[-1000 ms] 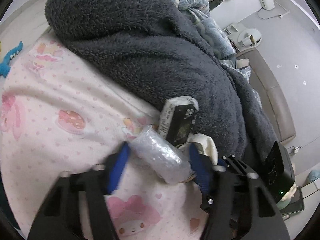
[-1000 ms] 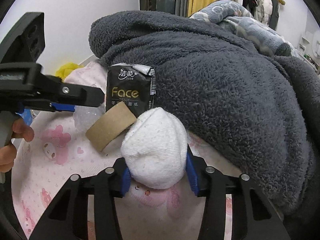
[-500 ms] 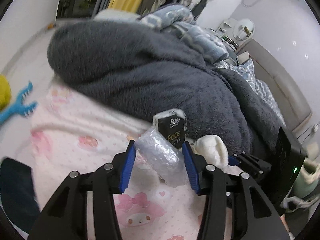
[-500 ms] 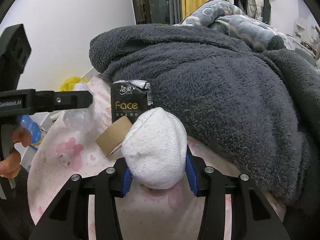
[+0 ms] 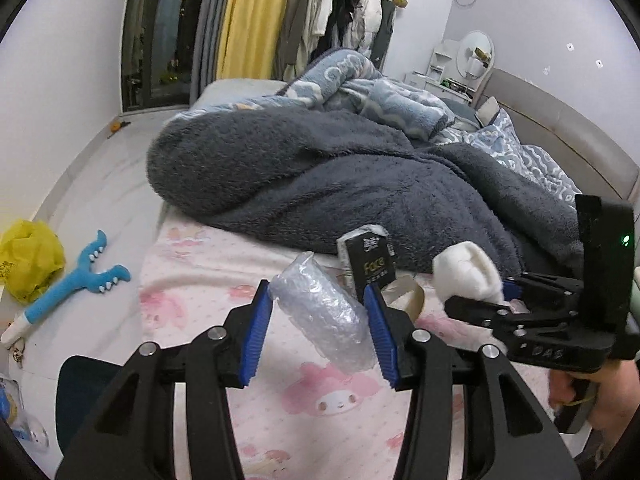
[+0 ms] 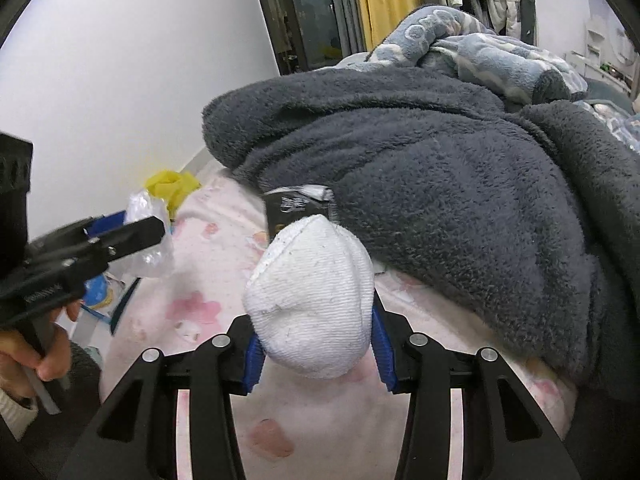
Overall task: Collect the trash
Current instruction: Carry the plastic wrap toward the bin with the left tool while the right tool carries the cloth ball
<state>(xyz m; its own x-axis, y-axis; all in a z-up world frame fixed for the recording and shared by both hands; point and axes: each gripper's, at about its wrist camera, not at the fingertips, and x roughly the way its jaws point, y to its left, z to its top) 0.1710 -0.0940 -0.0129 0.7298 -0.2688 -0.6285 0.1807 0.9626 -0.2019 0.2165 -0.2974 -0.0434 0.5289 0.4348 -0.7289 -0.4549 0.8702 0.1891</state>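
Note:
My left gripper [image 5: 318, 334] is shut on a roll of clear bubble wrap [image 5: 326, 312] and holds it above the pink bed sheet [image 5: 224, 364]. My right gripper [image 6: 316, 350] is shut on a balled white sock [image 6: 314, 300]; the sock also shows in the left wrist view [image 5: 466, 270]. A black "Face" tissue pack [image 5: 370, 260] leans on the grey fleece blanket [image 5: 320, 176], with a cardboard tape ring [image 5: 404, 296] in front of it. In the right wrist view the pack [image 6: 298, 204] is partly hidden behind the sock, and the left gripper's bubble wrap [image 6: 150, 232] shows at left.
A yellow plastic bag [image 5: 30, 258] and a blue toy grabber [image 5: 70, 284] lie on the floor left of the bed. A blue patterned blanket [image 5: 372, 92] is heaped farther back. A dark blue item [image 5: 80, 396] sits by the bed's near left corner.
Both grippers have lifted and pulled back from the bed, each still holding its item. The tissue pack and tape ring stay on the sheet.

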